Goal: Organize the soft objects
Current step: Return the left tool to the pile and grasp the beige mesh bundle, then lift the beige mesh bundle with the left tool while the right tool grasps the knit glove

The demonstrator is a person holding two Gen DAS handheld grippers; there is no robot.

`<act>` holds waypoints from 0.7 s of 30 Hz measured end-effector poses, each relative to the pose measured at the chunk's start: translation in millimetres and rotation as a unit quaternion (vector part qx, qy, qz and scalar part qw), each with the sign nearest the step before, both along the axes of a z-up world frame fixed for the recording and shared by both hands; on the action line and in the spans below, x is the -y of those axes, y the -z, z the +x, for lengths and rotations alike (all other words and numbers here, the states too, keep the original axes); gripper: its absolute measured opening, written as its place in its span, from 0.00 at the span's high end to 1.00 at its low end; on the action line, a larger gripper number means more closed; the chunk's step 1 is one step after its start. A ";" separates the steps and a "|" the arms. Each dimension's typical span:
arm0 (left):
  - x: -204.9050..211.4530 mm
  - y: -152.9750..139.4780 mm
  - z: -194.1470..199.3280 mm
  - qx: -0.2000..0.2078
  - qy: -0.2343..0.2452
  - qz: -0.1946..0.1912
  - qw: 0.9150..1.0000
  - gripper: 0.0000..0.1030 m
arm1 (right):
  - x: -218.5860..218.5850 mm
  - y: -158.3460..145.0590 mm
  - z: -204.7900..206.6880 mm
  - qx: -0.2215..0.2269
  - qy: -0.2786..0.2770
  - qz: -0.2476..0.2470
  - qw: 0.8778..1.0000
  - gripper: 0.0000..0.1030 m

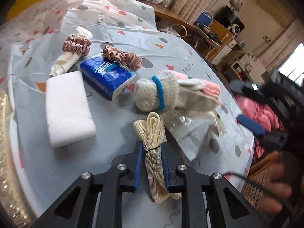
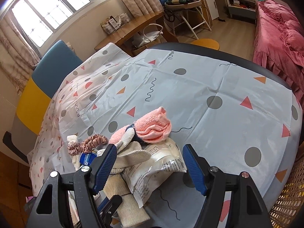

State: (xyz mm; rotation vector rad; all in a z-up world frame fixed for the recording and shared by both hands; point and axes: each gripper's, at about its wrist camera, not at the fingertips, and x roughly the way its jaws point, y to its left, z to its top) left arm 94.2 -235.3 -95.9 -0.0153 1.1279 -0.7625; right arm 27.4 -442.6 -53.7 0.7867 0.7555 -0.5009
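My left gripper is shut on a cream mesh cloth bundle tied with a black band, just above the table. Ahead lie rolled beige socks with a blue cuff, a clear plastic packet, a blue tissue pack, a white sponge block, pink scrunchies and a cream cloth. My right gripper is open above the packet and beige socks, near a pink towel. The mesh bundle also shows in the right wrist view.
A round table with a patterned plastic cover holds everything. A shiny gold rim is at the left. A wicker basket stands at the right edge. A pink bed and chairs lie beyond.
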 end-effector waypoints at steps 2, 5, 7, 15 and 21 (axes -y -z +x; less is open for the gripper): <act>-9.1 -2.2 -10.4 0.004 0.017 0.020 1.000 0.82 | -2.6 -0.9 1.5 0.002 -0.008 -0.004 1.000 0.29; -21.9 -2.4 -20.5 0.003 0.038 0.050 0.998 0.81 | -5.7 -0.6 4.4 0.002 -0.019 -0.005 1.000 0.30; -26.1 -3.1 -23.8 0.010 0.045 0.071 0.996 0.77 | -7.1 0.2 5.2 -0.002 -0.022 -0.007 1.000 0.30; -12.9 12.2 -27.4 0.009 0.022 0.097 0.995 0.42 | -8.3 3.1 7.5 -0.013 -0.022 -0.012 1.000 0.30; -12.9 13.1 -49.1 0.081 0.048 0.119 0.988 0.61 | -17.7 -0.2 14.7 -0.010 -0.054 -0.022 0.998 0.30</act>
